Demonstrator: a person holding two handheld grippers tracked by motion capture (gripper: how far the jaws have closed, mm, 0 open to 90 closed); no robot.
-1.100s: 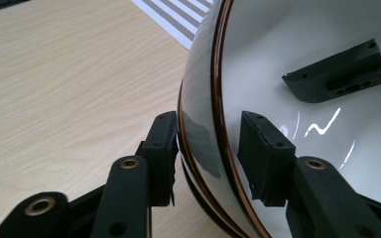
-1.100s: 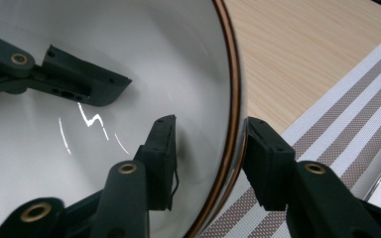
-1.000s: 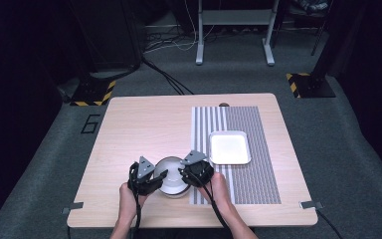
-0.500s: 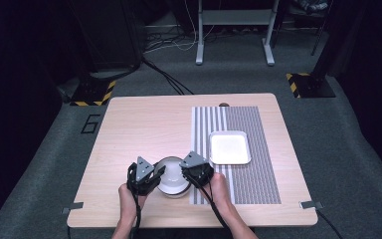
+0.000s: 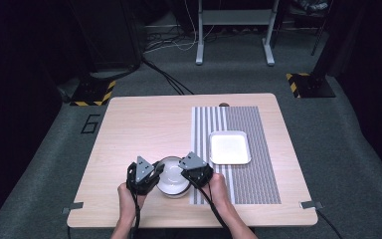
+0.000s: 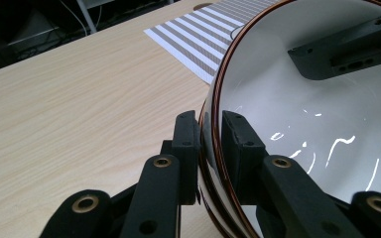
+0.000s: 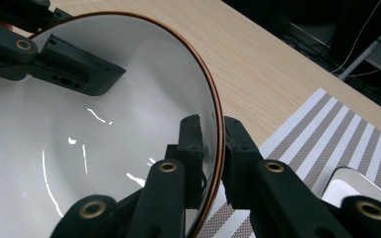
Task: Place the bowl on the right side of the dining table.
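Both pairs of jaws have just closed on the bowl [image 5: 173, 175]: left gripper [image 6: 209, 144] and right gripper [image 7: 212, 148] pinch opposite rims. Lift both hands evenly, keeping it level.

- The bowl [image 5: 173, 177] at lower centre is white, with a thin brown line on the rim.
- The mat [image 5: 258, 149] has grey and white stripes.
- The tray [image 5: 229, 147] is plain white.
- The table [image 5: 144, 129] is light wood.
- Both grippers are black.

left tongs [image 6: 210, 130] just closed onto white bowl [image 5: 172, 175] rim, right tongs [image 7: 212, 134] likewise, opposite side
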